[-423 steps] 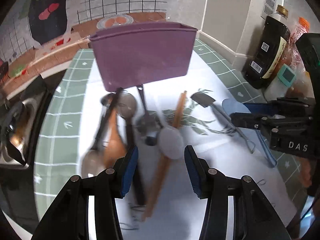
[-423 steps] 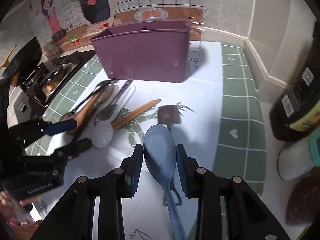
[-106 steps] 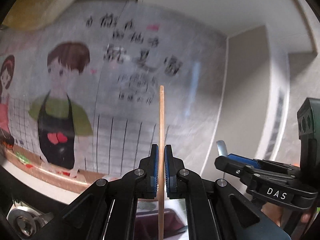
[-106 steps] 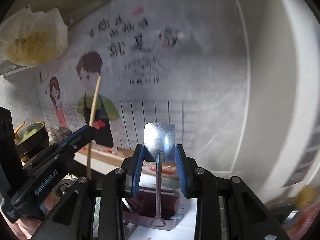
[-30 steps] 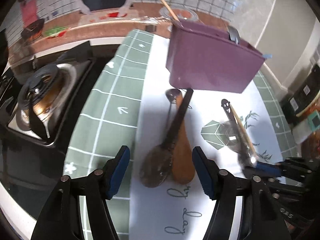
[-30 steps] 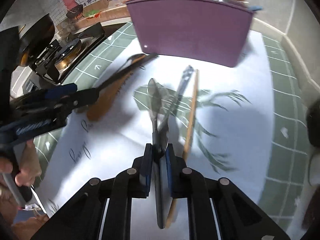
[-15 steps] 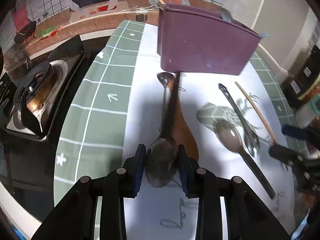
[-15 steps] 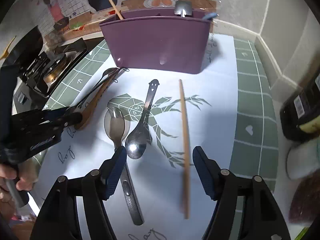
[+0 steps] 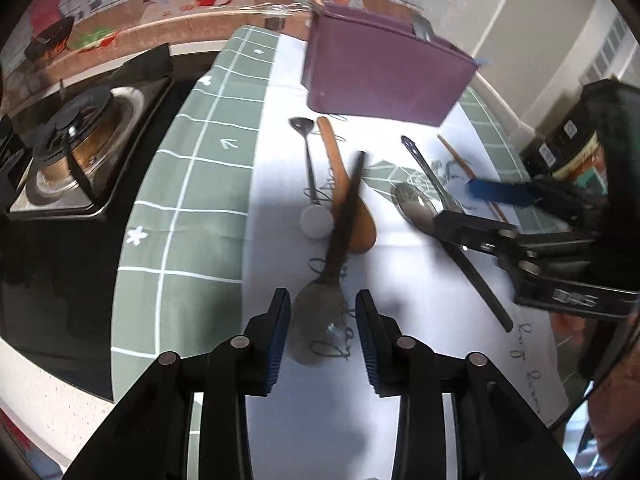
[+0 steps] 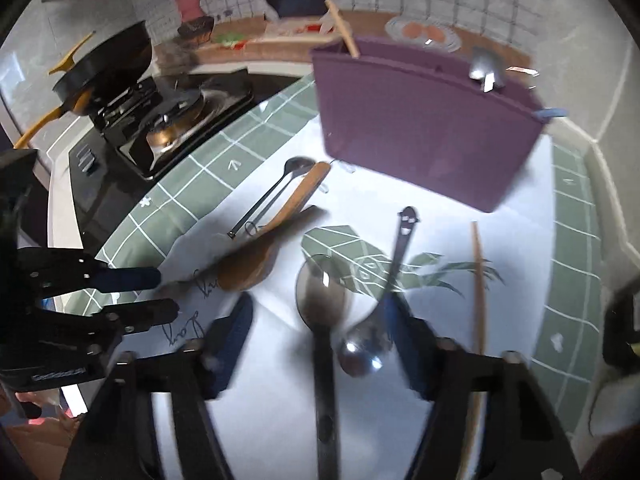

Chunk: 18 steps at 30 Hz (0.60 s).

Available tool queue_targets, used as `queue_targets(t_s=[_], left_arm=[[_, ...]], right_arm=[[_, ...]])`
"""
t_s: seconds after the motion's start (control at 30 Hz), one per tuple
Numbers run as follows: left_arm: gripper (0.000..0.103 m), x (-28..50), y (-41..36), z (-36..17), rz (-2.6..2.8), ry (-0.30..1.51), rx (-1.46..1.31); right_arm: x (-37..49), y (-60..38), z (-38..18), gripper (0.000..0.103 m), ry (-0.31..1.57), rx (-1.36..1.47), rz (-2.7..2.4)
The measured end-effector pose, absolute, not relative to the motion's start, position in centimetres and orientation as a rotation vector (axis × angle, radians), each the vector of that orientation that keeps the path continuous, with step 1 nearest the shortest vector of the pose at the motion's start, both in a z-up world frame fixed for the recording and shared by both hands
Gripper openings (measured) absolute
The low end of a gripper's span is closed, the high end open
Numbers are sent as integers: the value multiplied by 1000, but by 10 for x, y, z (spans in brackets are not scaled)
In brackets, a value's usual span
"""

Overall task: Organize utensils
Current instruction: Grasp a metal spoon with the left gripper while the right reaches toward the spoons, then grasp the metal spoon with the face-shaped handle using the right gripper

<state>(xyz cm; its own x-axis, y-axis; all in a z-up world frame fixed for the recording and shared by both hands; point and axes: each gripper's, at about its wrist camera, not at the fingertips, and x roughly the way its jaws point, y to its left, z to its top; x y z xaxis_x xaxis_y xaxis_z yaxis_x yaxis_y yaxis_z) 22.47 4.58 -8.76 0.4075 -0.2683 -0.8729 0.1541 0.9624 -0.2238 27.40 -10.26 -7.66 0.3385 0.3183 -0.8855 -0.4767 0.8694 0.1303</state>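
A purple utensil holder [image 9: 384, 76] stands at the back of the white mat, with a chopstick [image 10: 340, 26] and a metal utensil [image 10: 484, 66] in it. My left gripper [image 9: 322, 330] is shut on the bowl of a dark-handled spoon [image 9: 320, 324], its handle lifted over a wooden spoon [image 9: 352, 208]. A small metal spoon [image 9: 306, 148] lies beside them. My right gripper [image 10: 316, 344] is open over a large black-handled spoon [image 10: 322, 300] and a metal spoon [image 10: 396, 272]. A wooden chopstick [image 10: 478, 280] lies to the right.
A gas stove [image 9: 76, 140] with a black hob sits on the left. A black pan with a yellow handle [image 10: 104, 64] stands behind it. Dark bottles [image 9: 560, 152] stand at the right wall. The mat [image 9: 280, 200] lies on a green tiled cloth.
My left gripper has lifted the dark-handled spoon by its bowl and swung its handle off the wooden spoon. My right gripper has come down low over the two spoons.
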Motion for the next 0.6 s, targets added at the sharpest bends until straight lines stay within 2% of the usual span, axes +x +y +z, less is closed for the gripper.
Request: queue_targets(t_s=[0.1, 0.17, 0.3, 0.33, 0.37, 0.4, 0.43, 0.6], left_arm=[[59, 225, 55, -84, -251, 1119, -148], [64, 225, 58, -81, -244, 1104, -143], [80, 227, 59, -79, -225, 1097, -105], [82, 228, 58, -79, -217, 1092, -97], [85, 229, 58, -79, -203, 1090, -89], [88, 232, 57, -79, -186, 1091, -80], [88, 235, 56, -79, -173, 1095, -73], [88, 246, 46, -78, -202, 1069, -64]], right_arm=[[284, -93, -88, 49, 1139, -179, 523], [288, -90, -97, 49, 1157, -201, 502], [289, -92, -105, 49, 1193, -200, 493], [288, -93, -105, 49, 1192, -201, 491], [286, -95, -105, 45, 1199, -202, 489], [286, -97, -105, 31, 1198, -199, 484], [285, -100, -105, 29, 1202, -195, 481], [282, -115, -95, 28, 1185, -180, 433]])
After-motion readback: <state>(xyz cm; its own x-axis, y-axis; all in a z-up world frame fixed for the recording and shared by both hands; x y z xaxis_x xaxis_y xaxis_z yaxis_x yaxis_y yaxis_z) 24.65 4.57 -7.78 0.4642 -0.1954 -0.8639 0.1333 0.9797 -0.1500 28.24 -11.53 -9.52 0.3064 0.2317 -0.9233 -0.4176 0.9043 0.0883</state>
